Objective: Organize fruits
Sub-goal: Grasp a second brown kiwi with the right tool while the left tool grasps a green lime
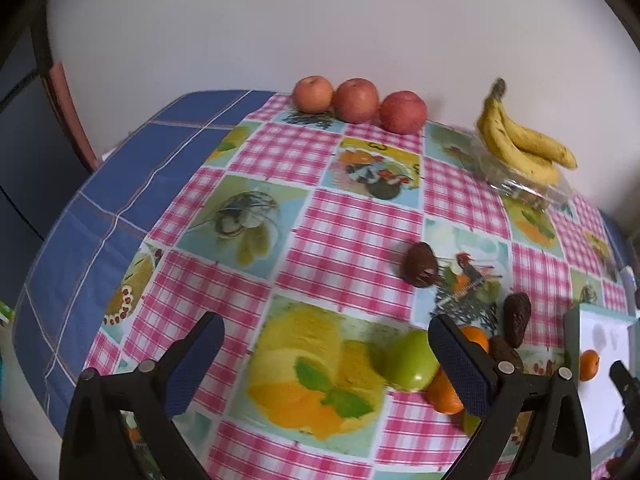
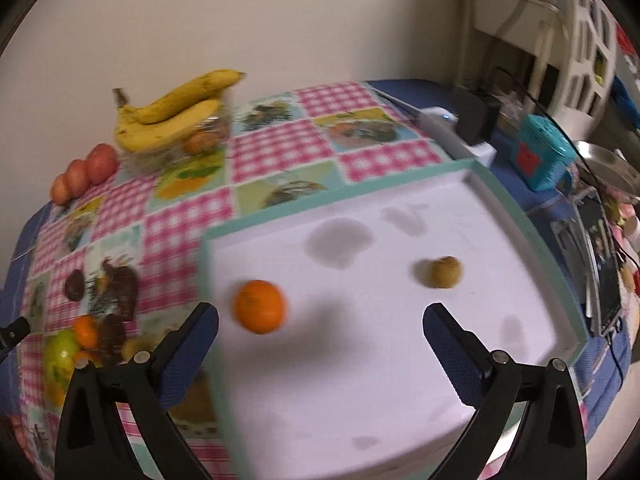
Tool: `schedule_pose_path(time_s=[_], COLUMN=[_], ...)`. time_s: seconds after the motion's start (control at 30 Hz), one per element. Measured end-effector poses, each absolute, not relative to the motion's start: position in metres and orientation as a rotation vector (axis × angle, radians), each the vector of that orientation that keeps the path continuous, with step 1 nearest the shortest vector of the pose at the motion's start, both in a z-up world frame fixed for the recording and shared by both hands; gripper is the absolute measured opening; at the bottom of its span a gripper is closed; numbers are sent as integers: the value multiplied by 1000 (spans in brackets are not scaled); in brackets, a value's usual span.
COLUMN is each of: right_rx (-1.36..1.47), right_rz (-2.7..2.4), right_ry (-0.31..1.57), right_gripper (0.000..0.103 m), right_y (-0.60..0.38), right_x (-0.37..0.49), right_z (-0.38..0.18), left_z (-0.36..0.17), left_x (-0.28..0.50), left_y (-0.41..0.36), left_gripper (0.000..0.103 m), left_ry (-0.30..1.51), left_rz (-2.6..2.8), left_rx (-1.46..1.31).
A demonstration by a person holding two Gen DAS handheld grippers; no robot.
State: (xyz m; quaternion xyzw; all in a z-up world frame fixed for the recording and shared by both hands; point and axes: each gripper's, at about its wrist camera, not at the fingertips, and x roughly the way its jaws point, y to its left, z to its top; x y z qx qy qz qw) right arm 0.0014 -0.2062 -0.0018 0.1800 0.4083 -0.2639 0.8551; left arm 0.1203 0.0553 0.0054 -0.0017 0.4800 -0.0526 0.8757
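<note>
Over the white tray [image 2: 520, 208], both the right gripper [image 2: 320, 320] and left gripper [image 1: 326, 334] hang wide apart and empty, and the orange [image 2: 260, 306] near the tray's left edge could roll off if bumped.

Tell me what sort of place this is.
Most likely a home dining or kitchen table against a wall. A fruit-print checked tablecloth covers it, with loose fruit such as bananas and red apples on top, and household clutter, including a teal gadget, crowds the far corner.
</note>
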Motion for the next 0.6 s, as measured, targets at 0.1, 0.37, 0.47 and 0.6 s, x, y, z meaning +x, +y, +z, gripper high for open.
schedule_pose_path(time_s=[0.1,0.37,0.47,0.6], right_rx=[350,343,348,341], right_rz=[-461,-318,-301,-290], right_ry=[862,948,971,1014], right_gripper=[102,102,102,91], right_y=[-181,-138,-134,-130], right_x=[17,54,60,64], right_z=[3,-12,-18,-26], left_z=[4,-1,-7,-17], left_x=[129,140,141,141], left_y=[78,117,109,93], left_gripper=[103,103,103,101], left_ry=[1011,1042,1083,1131], left_rz=[-87,-117,-142,-200], left_rx=[-60,-215,-226,-239])
